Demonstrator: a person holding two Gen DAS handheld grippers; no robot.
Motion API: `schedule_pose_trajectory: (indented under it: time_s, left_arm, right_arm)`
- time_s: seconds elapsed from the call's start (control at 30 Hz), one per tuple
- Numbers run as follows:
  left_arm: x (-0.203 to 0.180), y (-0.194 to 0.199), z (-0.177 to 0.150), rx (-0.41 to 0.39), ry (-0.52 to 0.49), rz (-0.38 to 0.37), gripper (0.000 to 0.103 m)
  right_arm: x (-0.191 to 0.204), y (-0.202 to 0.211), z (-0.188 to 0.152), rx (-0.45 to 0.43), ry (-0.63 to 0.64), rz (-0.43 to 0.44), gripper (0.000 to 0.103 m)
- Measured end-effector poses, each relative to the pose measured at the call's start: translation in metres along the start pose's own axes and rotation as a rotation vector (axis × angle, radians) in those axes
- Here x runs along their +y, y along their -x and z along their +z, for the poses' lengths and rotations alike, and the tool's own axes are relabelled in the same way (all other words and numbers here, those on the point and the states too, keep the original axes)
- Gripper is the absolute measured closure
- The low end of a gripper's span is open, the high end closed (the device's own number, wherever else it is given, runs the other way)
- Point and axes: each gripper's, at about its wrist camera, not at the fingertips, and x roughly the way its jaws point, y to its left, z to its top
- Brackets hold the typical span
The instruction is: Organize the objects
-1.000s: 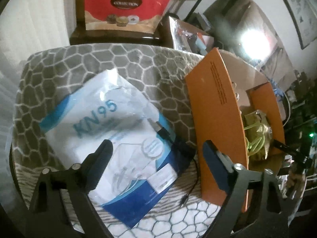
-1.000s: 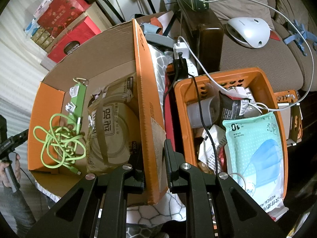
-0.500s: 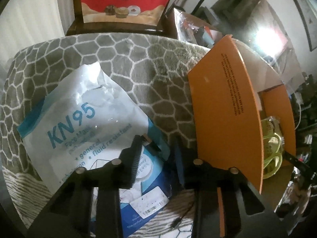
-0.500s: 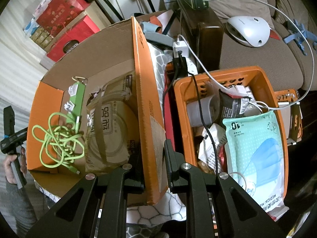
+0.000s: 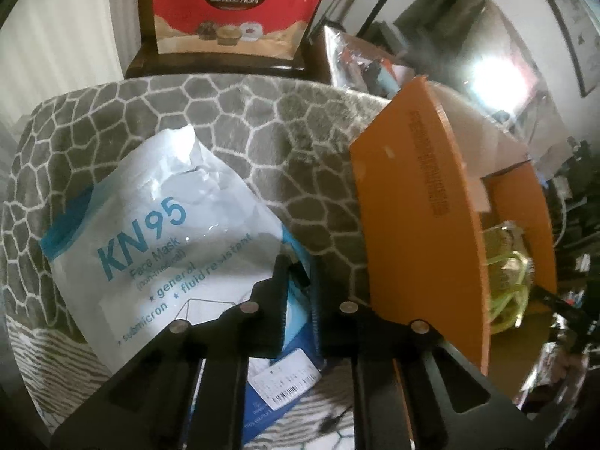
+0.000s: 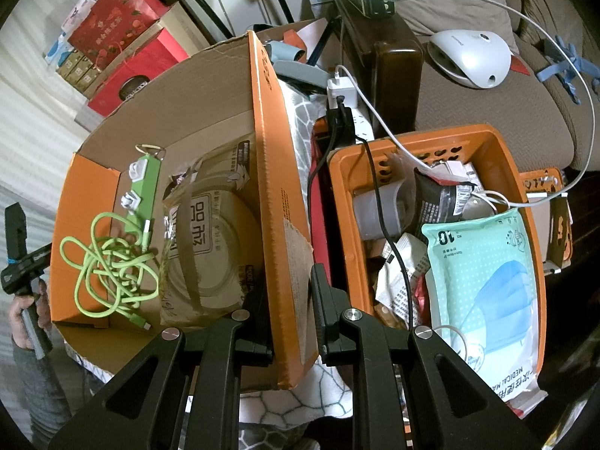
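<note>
A white and blue KN95 mask pack (image 5: 161,232) lies on a grey honeycomb blanket (image 5: 232,112). My left gripper (image 5: 298,273) is shut on the pack's right edge, beside a dark plug part barely seen between the fingers. An orange cardboard box (image 5: 416,202) stands to its right. In the right wrist view, my right gripper (image 6: 290,292) is shut on the box's orange side wall (image 6: 277,187). Inside the box lie a green cable (image 6: 112,262) and a brown packet (image 6: 210,240).
An orange basket (image 6: 513,172) right of the box holds a mint mask pack (image 6: 480,281), wrappers and cables. A red gift box (image 5: 232,3) stands behind the blanket. A white device (image 6: 472,56) rests on a brown sofa. The left gripper (image 6: 18,255) shows at the far left.
My left gripper was open above the mask pack, then moved down and closed on its right edge. The right gripper stays shut on the box wall.
</note>
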Motion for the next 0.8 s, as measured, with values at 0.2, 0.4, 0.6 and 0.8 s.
schedule_pose_trajectory:
  time_s: [0.2, 0.4, 0.6, 0.8]
  left_arm:
    - [-0.011, 0.042, -0.001, -0.064, -0.04, -0.06, 0.096]
    - [-0.028, 0.086, -0.002, -0.143, -0.094, -0.107, 0.097]
    - [-0.052, 0.132, -0.003, -0.226, -0.152, -0.16, 0.097]
    - [-0.082, 0.171, -0.002, -0.291, -0.219, -0.199, 0.097]
  right_arm:
    - [0.0, 0.0, 0.0, -0.001, 0.0, 0.0, 0.088]
    - [0.0, 0.0, 0.0, 0.0, 0.0, -0.001, 0.088]
    - [0.0, 0.0, 0.0, 0.001, 0.001, -0.002, 0.088]
    - [0.0, 0.0, 0.0, 0.001, 0.002, -0.002, 0.088]
